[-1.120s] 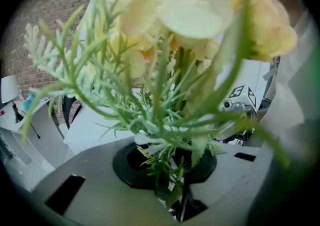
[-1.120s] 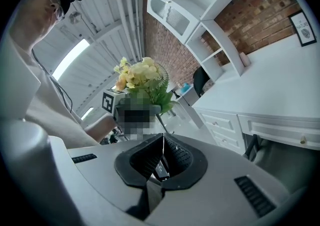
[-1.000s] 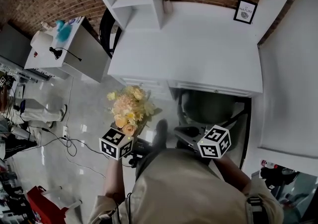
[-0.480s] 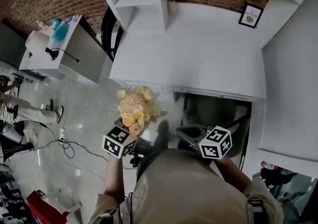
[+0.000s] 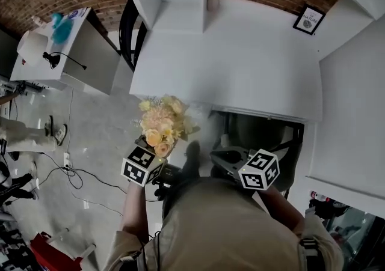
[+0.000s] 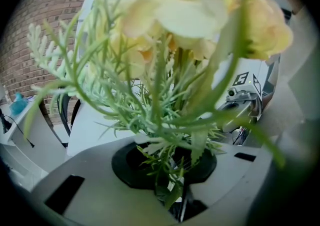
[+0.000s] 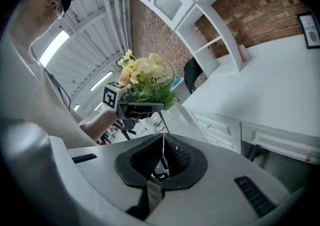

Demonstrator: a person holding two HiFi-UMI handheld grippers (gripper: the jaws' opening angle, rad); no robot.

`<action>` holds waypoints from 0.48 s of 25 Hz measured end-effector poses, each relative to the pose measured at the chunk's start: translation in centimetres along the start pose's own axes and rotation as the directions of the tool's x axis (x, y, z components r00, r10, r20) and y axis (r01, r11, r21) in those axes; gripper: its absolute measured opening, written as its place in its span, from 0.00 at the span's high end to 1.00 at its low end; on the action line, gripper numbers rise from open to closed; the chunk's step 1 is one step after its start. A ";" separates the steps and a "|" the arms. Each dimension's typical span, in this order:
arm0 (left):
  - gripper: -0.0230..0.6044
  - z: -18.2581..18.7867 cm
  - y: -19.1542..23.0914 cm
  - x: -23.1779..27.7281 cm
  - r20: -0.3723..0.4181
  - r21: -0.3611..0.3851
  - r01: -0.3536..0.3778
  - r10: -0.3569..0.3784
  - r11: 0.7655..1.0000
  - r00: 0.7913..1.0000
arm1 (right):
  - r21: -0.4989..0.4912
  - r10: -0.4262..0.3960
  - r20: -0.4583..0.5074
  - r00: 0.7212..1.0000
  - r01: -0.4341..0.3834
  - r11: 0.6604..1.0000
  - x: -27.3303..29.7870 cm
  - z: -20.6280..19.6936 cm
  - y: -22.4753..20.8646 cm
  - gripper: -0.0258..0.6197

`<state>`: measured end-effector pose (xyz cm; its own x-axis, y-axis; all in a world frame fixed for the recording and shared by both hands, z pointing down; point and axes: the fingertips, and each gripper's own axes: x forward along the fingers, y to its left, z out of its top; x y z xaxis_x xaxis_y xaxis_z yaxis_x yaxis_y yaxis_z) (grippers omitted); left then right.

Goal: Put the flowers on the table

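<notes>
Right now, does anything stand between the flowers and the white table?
Nothing visible does. The left hand-held gripper holds the flowers beside the white table, near its front left corner; that part is bare, and the picture frame stands far back.

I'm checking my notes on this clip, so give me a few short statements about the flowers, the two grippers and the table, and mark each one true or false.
1. The left gripper grips the flowers by their stems. True.
2. The flowers already rest on the table. False: they are held in the air in front of its near edge.
3. The right gripper carries a vase. False: its jaws are together with nothing between them.
4. A framed picture stands at the table's far corner. True.
</notes>
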<state>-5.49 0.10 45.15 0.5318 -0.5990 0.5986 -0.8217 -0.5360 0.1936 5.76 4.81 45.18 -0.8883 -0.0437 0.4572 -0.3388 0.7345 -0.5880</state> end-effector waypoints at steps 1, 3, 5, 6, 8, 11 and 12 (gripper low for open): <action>0.83 0.1 0.5 0.1 0.003 -0.002 0.002 -0.002 1.000 1.000 | -0.001 -0.009 -0.004 1.000 0.009 1.000 0.2 0.2 -0.2 0.92; 0.83 0.4 1.4 0.4 0.008 -0.007 0.004 -0.004 1.000 1.000 | 0.000 -0.025 -0.011 1.000 0.025 1.000 0.3 0.5 -0.5 0.92; 0.83 0.7 2.3 0.8 0.008 -0.007 -0.007 0.007 1.000 1.000 | 0.007 -0.039 -0.018 0.999 0.039 0.999 0.4 0.7 -0.9 0.92; 0.83 0.8 2.8 1.0 0.007 -0.005 -0.016 0.016 1.000 1.000 | 0.010 -0.045 -0.021 0.999 0.045 0.999 0.4 0.9 -1.1 0.92; 0.83 1.1 3.8 1.4 0.005 0.000 -0.032 0.032 0.999 0.999 | 0.015 -0.055 -0.025 0.998 0.055 0.998 0.6 1.2 -1.3 0.92; 0.83 1.4 4.8 1.9 0.001 0.002 -0.031 0.031 1.000 1.000 | 0.025 -0.076 -0.027 0.997 0.077 0.997 0.7 1.4 -1.8 0.92; 0.83 1.5 5.1 2.1 0.000 0.001 -0.028 0.028 1.000 1.000 | 0.030 -0.084 -0.025 0.996 0.085 0.996 0.7 1.4 -1.9 0.92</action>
<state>-8.23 -4.77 46.23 0.5081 -0.6139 0.6042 -0.8362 -0.5196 0.1753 5.29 2.41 45.67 -0.8484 -0.0885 0.5219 -0.4222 0.7078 -0.5664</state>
